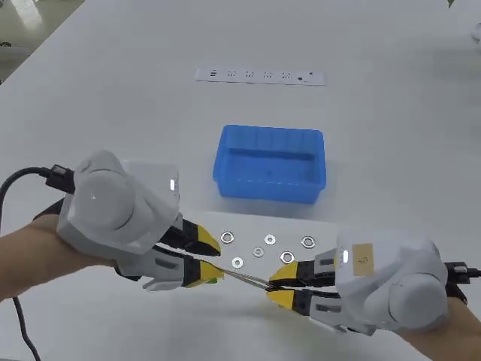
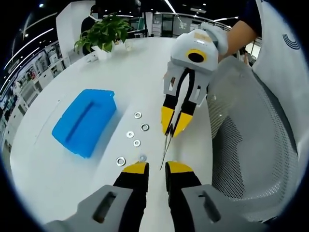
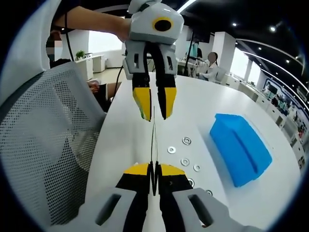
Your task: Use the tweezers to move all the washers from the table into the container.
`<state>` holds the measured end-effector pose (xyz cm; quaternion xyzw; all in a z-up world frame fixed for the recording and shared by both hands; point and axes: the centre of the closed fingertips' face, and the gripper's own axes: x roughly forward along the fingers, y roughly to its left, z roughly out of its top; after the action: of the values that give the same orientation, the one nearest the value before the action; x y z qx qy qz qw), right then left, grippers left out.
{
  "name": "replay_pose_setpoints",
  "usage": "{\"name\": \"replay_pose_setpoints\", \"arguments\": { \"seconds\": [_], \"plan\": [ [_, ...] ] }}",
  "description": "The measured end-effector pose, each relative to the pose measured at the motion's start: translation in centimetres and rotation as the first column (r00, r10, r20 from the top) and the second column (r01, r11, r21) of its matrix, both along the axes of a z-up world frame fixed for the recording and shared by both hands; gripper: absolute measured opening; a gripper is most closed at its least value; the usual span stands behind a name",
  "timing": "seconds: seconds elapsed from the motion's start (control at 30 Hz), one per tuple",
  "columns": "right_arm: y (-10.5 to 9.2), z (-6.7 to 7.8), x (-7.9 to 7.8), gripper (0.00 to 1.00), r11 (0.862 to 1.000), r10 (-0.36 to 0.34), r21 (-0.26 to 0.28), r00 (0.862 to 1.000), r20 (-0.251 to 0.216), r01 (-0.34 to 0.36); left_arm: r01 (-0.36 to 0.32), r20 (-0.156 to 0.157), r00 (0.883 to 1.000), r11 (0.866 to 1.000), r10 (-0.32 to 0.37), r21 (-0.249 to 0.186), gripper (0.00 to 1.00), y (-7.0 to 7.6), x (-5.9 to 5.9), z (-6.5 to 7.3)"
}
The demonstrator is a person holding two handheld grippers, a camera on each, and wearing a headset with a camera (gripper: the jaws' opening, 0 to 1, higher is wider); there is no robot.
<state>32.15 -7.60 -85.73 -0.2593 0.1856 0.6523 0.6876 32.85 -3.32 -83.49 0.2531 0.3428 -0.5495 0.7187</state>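
Your right gripper (image 3: 154, 170) is clamped on the tweezers (image 3: 154, 140), and your left gripper (image 2: 158, 167) is parted around their far end. All six washers (image 1: 258, 252) lie near you on the table; the blue container (image 1: 270, 188) looks empty.

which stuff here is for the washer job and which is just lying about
For the job: tweezers, washers, blue container, right tongs, left tongs.
Lying about: printed paper strip, potted plant, mesh chair.
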Motion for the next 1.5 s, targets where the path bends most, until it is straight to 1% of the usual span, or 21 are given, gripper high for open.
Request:
{"name": "replay_pose_setpoints", "arguments": {
  "seconds": [0.03, 0.1, 0.13, 0.17, 0.2, 0.27, 0.33, 0.43, 0.57, 0.63, 0.77, 0.87, 0.93, 0.97, 1.03, 1.1, 1.3, 1.37, 1.4, 1.43, 1.5],
  "plan": [
    [0.0, 0.1, 0.0, 0.06, 1.000, 0.000, 0.003, 1.000, 0.001, 0.000, 0.012, 0.006, 1.000, 1.000, -0.012, 0.001, 0.16, -0.2, 0.0, -0.1],
    [0.1, 0.3, 0.1, 0.06, 1.000, -0.008, 0.010, 1.000, 0.002, 0.008, 0.016, -0.008, 1.000, 1.000, -0.016, -0.015, 0.09, -0.6, -0.3, 0.0],
    [0.1, 0.3, 0.2, 0.06, 1.000, -0.013, 0.013, 1.000, -0.001, 0.013, 0.020, 0.012, 1.000, 0.999, -0.019, -0.035, 0.07, -1.0, -0.1, 0.3],
    [0.0, 0.2, 0.2, 0.06, 1.000, -0.015, 0.007, 1.000, 0.005, 0.015, 0.020, 0.011, 1.000, 0.999, -0.020, -0.041, 0.07, -1.1, -0.1, 0.5],
    [0.0, 0.2, 0.3, 0.06, 1.000, -0.017, 0.010, 1.000, 0.003, 0.017, 0.021, 0.003, 1.000, 0.999, -0.021, -0.040, 0.07, -1.1, -0.3, 0.6],
    [-0.1, 0.3, 0.3, 0.06, 1.000, -0.022, 0.015, 1.000, -0.003, 0.022, 0.028, 0.007, 1.000, 0.998, -0.028, -0.047, 0.06, -1.2, -0.4, 0.8],
    [-0.1, 0.4, 0.1, 0.06, 1.000, -0.017, 0.015, 1.000, -0.001, 0.017, 0.033, 0.001, 0.999, 0.998, -0.033, -0.055, 0.06, -1.4, -0.6, 1.0],
    [-0.1, 0.4, 0.0, 0.06, 1.000, -0.012, 0.018, 1.000, 0.001, 0.012, 0.039, 0.006, 0.999, 0.996, -0.039, -0.086, 0.06, -1.9, -1.0, 1.9],
    [0.3, 0.6, -0.3, 0.06, 0.999, -0.003, 0.034, 1.000, -0.003, 0.003, 0.052, 0.035, 0.998, 0.992, -0.048, -0.116, 0.06, -2.8, -1.2, 3.5],
    [0.5, 0.6, -0.4, 0.06, 0.999, -0.002, 0.039, 1.000, -0.005, 0.002, 0.061, 0.045, 0.997, 0.990, -0.056, -0.128, 0.05, -3.4, -1.3, 4.0],
    [0.5, 0.5, -0.4, 0.06, 0.999, 0.004, 0.036, 1.000, 0.002, -0.004, 0.066, 0.050, 0.997, 0.990, -0.060, -0.127, 0.05, -3.7, -1.2, 3.8],
    [0.2, 0.5, -0.4, 0.06, 0.999, 0.003, 0.044, 1.000, -0.003, -0.003, 0.064, 0.053, 0.997, 0.988, -0.057, -0.143, 0.05, -4.1, -1.2, 3.9],
    [0.0, 0.4, -0.4, 0.06, 0.999, 0.002, 0.045, 1.000, -0.002, -0.002, 0.062, 0.049, 0.997, 0.987, -0.055, -0.152, 0.05, -4.3, -1.2, 3.9],
    [-0.1, 0.4, -0.5, 0.06, 0.999, 0.003, 0.047, 1.000, -0.006, -0.002, 0.062, 0.053, 0.997, 0.986, -0.054, -0.153, 0.05, -4.4, -1.2, 3.8],
    [-0.1, 0.4, -0.5, 0.06, 0.998, -0.002, 0.055, 1.000, -0.011, 0.002, 0.058, 0.047, 0.998, 0.984, -0.050, -0.168, 0.05, -4.8, -1.2, 3.9],
    [-0.1, 0.5, -0.5, 0.06, 0.998, -0.005, 0.067, 1.000, -0.017, 0.006, 0.045, 0.057, 0.998, 0.983, -0.035, -0.177, 0.09, -5.0, -0.9, 4.0],
    [0.0, 0.7, -0.5, 0.06, 0.997, -0.009, 0.077, 1.000, -0.024, 0.011, 0.054, 0.060, 0.997, 0.984, -0.044, -0.173, 0.10, -5.2, -0.8, 3.8],
    [0.1, 0.8, -0.5, 0.06, 0.996, -0.010, 0.084, 1.000, -0.027, 0.013, 0.044, 0.061, 0.998, 0.977, -0.032, -0.209, 0.09, -5.5, -0.6, 4.3],
    [0.1, 0.8, -0.5, 0.06, 0.996, -0.011, 0.087, 0.999, -0.030, 0.014, 0.038, 0.060, 0.998, 0.976, -0.026, -0.216, 0.08, -5.4, -0.5, 4.5],
    [0.2, 0.9, -0.4, 0.06, 0.995, -0.016, 0.094, 0.999, -0.035, 0.019, 0.036, 0.058, 0.998, 0.971, -0.023, -0.237, 0.08, -5.6, -0.5, 4.8],
    [0.3, 0.9, -0.2, 0.06, 0.995, -0.016, 0.095, 0.999, -0.034, 0.020, 0.043, 0.055, 0.998, 0.970, -0.031, -0.237, 0.07, -5.6, -0.6, 4.7]
  ]
}}
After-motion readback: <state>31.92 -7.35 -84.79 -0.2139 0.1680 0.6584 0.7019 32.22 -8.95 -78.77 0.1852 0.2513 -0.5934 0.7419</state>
